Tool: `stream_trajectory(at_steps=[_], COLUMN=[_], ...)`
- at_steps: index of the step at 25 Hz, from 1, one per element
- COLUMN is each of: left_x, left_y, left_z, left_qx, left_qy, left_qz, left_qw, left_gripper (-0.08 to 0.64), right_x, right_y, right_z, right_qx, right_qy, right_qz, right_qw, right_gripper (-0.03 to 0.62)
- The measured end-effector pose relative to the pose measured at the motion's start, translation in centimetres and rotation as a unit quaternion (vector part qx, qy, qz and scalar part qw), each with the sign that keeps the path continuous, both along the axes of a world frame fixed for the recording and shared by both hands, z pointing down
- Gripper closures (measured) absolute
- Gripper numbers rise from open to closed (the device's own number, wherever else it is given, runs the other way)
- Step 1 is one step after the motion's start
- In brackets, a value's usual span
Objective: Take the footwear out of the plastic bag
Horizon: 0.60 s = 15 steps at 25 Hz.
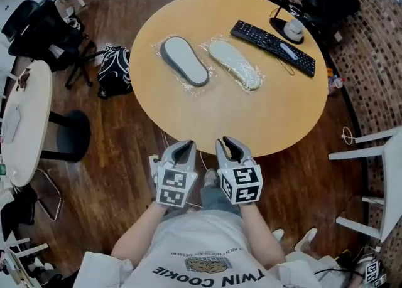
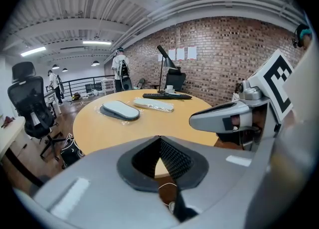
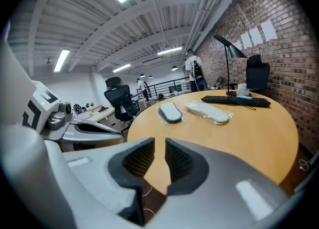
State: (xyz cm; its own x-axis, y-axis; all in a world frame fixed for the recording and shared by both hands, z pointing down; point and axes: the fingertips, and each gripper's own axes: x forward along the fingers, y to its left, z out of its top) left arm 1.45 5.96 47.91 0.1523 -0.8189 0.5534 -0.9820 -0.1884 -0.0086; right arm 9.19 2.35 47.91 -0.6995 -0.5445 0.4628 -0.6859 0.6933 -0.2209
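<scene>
Two slippers lie side by side on the round wooden table [image 1: 276,117], each wrapped in its own clear plastic bag. The grey one [image 1: 184,59] [image 2: 119,109] [image 3: 170,112] is on the left, the cream one [image 1: 235,64] [image 2: 154,105] [image 3: 209,112] on the right. Both grippers hang close to the person's body, off the table's near edge and far from the slippers. My left gripper [image 1: 183,149] [image 2: 159,140] is shut, its tips meeting on nothing. My right gripper [image 1: 230,148] [image 3: 159,145] is open by a narrow gap, with nothing between the pads.
A black keyboard [image 1: 272,47] and a desk lamp's base [image 1: 293,29] sit at the table's far right. On the floor at the left are a black bag [image 1: 115,70], office chairs [image 1: 38,29] and a white table [image 1: 25,117]. A white chair [image 1: 377,174] stands at the right.
</scene>
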Motion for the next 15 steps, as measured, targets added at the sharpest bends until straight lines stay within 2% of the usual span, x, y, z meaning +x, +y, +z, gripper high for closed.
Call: stream_trajectory(at_steps=[8, 15], left_x=[1.6, 4.9], left_y=[10.1, 17.4], left_z=[-1.0, -2.7], left_qx=[0.025, 0.047], left_qy=[0.026, 0.044], left_qz=[-0.003, 0.016], left_qw=[0.9993, 0.9978], left_gripper=[0.557, 0.557], right_x=[0.4, 2.8], right_y=[10.2, 18.9], right_z=[-1.6, -3.1], right_qx=[0.028, 0.044], right_qy=[0.007, 0.013], right_qz=[0.004, 0.020], right_qw=[1.000, 0.999], right_gripper=[0.532, 0.548])
